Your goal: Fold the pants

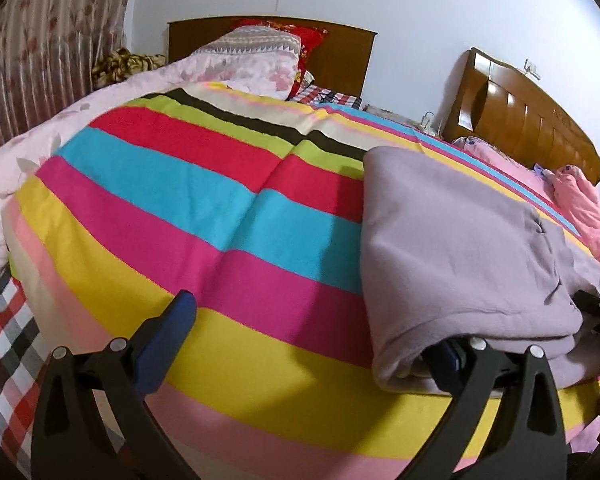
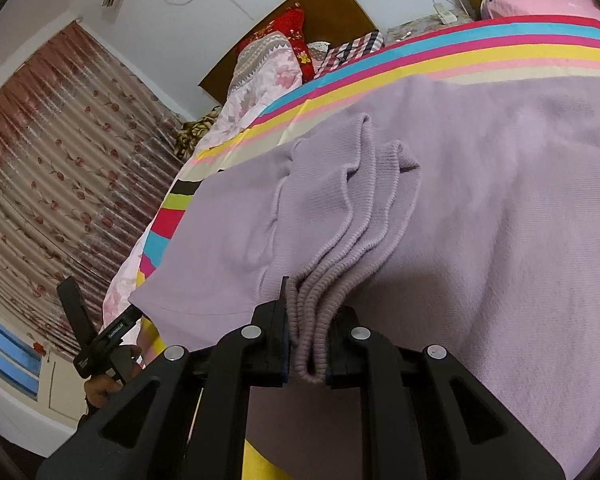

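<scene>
Pinching the pants [image 2: 440,200] cuffs, right gripper [image 2: 306,344] fingers clamped.

Support: a bed covered by a striped cotton sheet [image 1: 228,216] with bands of yellow, magenta, turquoise, red, lime, black and cream.
On the sheet, right part: lilac knitted pants [image 1: 452,248], folded over in layers, ribbed hems bunched at the near edge [image 2: 340,216].
Left border: a pale pink floral quilt [image 1: 40,160] heaped along the sheet's side.
Far end: a pink-and-grey patterned pillow [image 1: 256,52] against the dark wooden headboard [image 1: 340,60].
Near left corner: a checked red, black and white cloth [image 1: 8,340] below the stripes.
</scene>
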### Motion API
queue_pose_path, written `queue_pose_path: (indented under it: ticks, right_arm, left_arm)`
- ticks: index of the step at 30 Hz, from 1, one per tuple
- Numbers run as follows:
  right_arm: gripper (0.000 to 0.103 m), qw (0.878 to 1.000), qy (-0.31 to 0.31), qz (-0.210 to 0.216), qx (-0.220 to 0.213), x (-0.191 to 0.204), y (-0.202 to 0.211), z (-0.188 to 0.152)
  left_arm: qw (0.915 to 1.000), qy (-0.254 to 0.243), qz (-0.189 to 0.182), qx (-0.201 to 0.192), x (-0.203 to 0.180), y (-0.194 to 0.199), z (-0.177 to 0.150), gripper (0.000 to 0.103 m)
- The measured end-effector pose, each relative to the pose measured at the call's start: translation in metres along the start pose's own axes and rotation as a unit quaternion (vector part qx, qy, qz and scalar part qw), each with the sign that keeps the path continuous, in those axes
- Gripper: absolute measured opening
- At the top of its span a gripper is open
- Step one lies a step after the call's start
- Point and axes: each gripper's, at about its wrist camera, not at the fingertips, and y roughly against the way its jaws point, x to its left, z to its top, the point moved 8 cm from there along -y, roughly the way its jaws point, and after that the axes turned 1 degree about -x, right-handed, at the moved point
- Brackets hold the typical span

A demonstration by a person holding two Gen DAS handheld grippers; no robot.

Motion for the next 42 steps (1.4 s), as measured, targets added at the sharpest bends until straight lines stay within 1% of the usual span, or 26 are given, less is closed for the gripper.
queue_pose_path:
  ticks: [2, 4, 7, 10, 12, 15, 17, 20, 24, 26, 27, 28, 29, 30, 31, 32, 33, 34, 35, 36, 37, 38, 39, 40, 41, 42]
  right_arm:
    - [0.015, 1.000, -0.004, 0.011, -0.014, 0.004, 0.010, 0.001]
    - [0.015, 1.000, -0.005, 0.017, -0.015, 0.010, 0.015, -0.002]
    - [0.015, 1.000, -0.011, -0.001, 0.017, 0.001, 0.002, -0.019]
    - [0.014, 0.999, -0.031, 0.009, 0.021, -0.003, 0.000, -0.018]
    - [0.014, 1.000, -0.019, 0.007, 0.017, 0.004, 0.003, -0.015]
    - [0.015, 0.999, -0.025, 0.004, 0.023, -0.003, -0.004, -0.021]
    - [0.009, 0.999, -0.027, 0.006, 0.021, -0.006, -0.004, -0.020]
    - [0.009, 0.999, -0.029, 0.006, 0.021, -0.006, -0.001, -0.016]
    - [0.009, 0.999, -0.021, 0.000, 0.029, -0.004, -0.001, -0.016]
    - [0.016, 0.999, -0.014, -0.001, 0.045, -0.003, 0.001, -0.016]
    - [0.020, 0.999, -0.015, -0.004, 0.051, -0.001, 0.005, -0.014]
    - [0.025, 0.998, -0.014, -0.008, 0.053, -0.002, 0.010, -0.011]
    - [0.038, 0.999, -0.009, -0.022, 0.041, -0.003, 0.019, -0.005]
    - [0.051, 0.999, 0.001, -0.046, 0.023, -0.005, 0.027, 0.001]
    - [0.070, 0.996, 0.025, -0.082, -0.008, -0.007, 0.037, 0.011]
    - [0.070, 0.992, 0.067, -0.103, -0.031, -0.001, 0.043, 0.021]
    - [0.070, 0.987, 0.108, -0.111, -0.036, 0.007, 0.042, 0.028]
    - [0.069, 0.983, 0.135, -0.116, -0.035, 0.013, 0.039, 0.032]
    - [0.070, 0.977, 0.178, -0.114, -0.033, 0.026, 0.032, 0.038]
    - [0.070, 0.972, 0.206, -0.108, -0.029, 0.035, 0.025, 0.041]
    - [0.069, 0.964, 0.246, -0.102, -0.010, 0.045, 0.010, 0.043]
    - [0.069, 0.959, 0.264, -0.102, 0.005, 0.050, 0.000, 0.044]
    - [0.069, 0.955, 0.280, -0.101, 0.023, 0.053, -0.012, 0.045]
    - [0.069, 0.953, 0.284, -0.098, 0.030, 0.056, -0.019, 0.045]
    - [0.069, 0.954, 0.283, -0.094, 0.039, 0.055, -0.027, 0.047]
    - [0.069, 0.954, 0.282, -0.093, 0.049, 0.052, -0.033, 0.047]
  left_arm:
    - [1.0000, 0.000, 0.002, 0.002, 0.001, 0.000, -0.001, 0.101]
    - [0.9999, 0.010, -0.005, 0.006, 0.005, -0.002, -0.002, 0.101]
    - [0.9997, 0.016, -0.013, 0.009, 0.009, -0.005, -0.003, 0.102]
    - [0.9998, 0.012, -0.013, 0.012, 0.009, -0.007, -0.002, 0.102]
    - [0.9997, 0.013, -0.015, 0.013, 0.010, -0.007, -0.001, 0.102]
    - [0.9994, 0.024, -0.020, 0.012, 0.011, -0.008, -0.003, 0.102]
    - [0.9998, 0.013, -0.011, 0.010, 0.009, -0.007, -0.004, 0.102]
    - [0.9998, -0.016, -0.002, 0.013, 0.005, -0.003, -0.008, 0.101]
    - [0.9971, -0.076, 0.004, 0.001, -0.004, 0.023, -0.017, 0.101]
    - [0.9944, -0.104, 0.018, -0.003, -0.003, 0.038, -0.023, 0.101]
    - [0.9932, -0.113, 0.027, -0.007, -0.002, 0.047, -0.023, 0.101]
    - [0.9929, -0.114, 0.030, -0.013, -0.001, 0.053, -0.021, 0.101]
    - [0.9929, -0.112, 0.031, -0.026, -0.003, 0.063, -0.014, 0.101]
    - [0.9931, -0.107, 0.029, -0.039, -0.006, 0.072, -0.005, 0.101]
    - [0.9930, -0.103, 0.019, -0.055, -0.012, 0.080, 0.009, 0.101]
    - [0.9919, -0.101, -0.007, -0.077, -0.027, 0.088, 0.029, 0.101]
    - [0.9911, -0.102, -0.025, -0.081, -0.039, 0.089, 0.040, 0.101]
    - [0.9904, -0.108, -0.044, -0.075, -0.054, 0.085, 0.053, 0.101]
    - [0.9896, -0.119, -0.055, -0.061, -0.074, 0.074, 0.069, 0.101]
    - [0.9887, -0.128, -0.062, -0.049, -0.091, 0.061, 0.081, 0.101]
    - [0.9879, -0.133, -0.073, -0.033, -0.106, 0.047, 0.090, 0.101]
    - [0.9849, -0.134, -0.110, -0.006, -0.129, 0.026, 0.100, 0.101]
    - [0.9795, -0.133, -0.150, 0.013, -0.147, 0.010, 0.107, 0.101]
    - [0.9761, -0.132, -0.170, 0.027, -0.159, -0.005, 0.110, 0.101]
    - [0.9750, -0.132, -0.172, 0.049, -0.167, -0.024, 0.112, 0.101]
    - [0.9746, -0.140, -0.156, 0.079, -0.171, -0.049, 0.108, 0.101]
